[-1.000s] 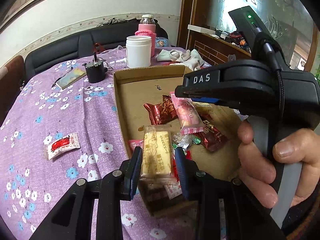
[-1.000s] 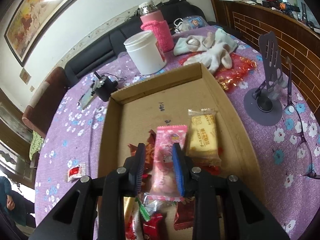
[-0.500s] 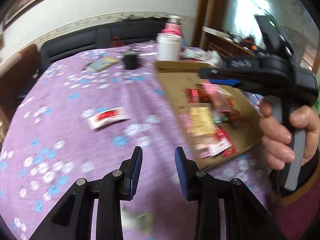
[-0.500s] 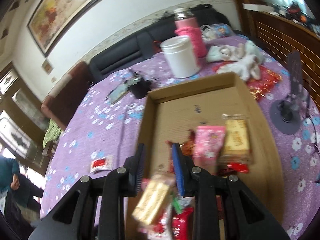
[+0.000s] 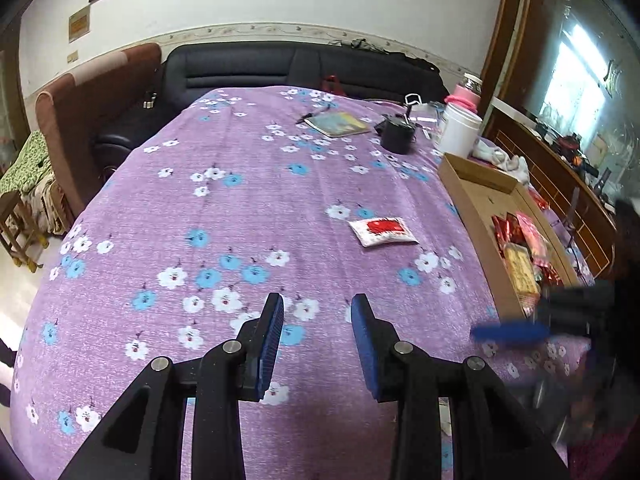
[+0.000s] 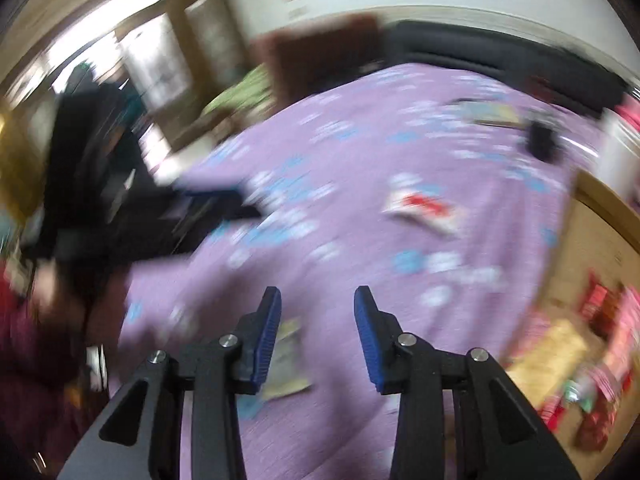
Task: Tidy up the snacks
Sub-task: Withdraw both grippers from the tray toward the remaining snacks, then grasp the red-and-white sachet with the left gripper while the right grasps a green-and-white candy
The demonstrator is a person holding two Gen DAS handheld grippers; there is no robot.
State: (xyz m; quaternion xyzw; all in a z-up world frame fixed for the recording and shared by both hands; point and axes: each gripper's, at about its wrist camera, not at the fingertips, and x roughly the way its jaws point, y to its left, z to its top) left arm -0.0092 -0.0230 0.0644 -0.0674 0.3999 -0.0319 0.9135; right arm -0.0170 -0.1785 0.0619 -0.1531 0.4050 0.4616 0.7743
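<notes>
Honestly, both the left gripper (image 5: 317, 322) and right gripper (image 6: 317, 316), jaws just opening, are hanging spread and empty; the red-white snack packet (image 5: 383, 231) is lying left of the cardboard box (image 5: 472, 196), and this blurry swinging is risking an overshoot.

Your left gripper (image 5: 317, 316) sits at the bottom centre of the frame, its blue-padded jaws parted with nothing between them, above a purple flowered tablecloth (image 5: 240, 216). Right of centre, a white and red snack packet (image 5: 383, 231) lies alone on the cloth. Along the right edge, a cardboard tray (image 5: 472, 204) holds mixed snacks, and your right gripper (image 5: 520, 330) shows blurred at lower right.
</notes>
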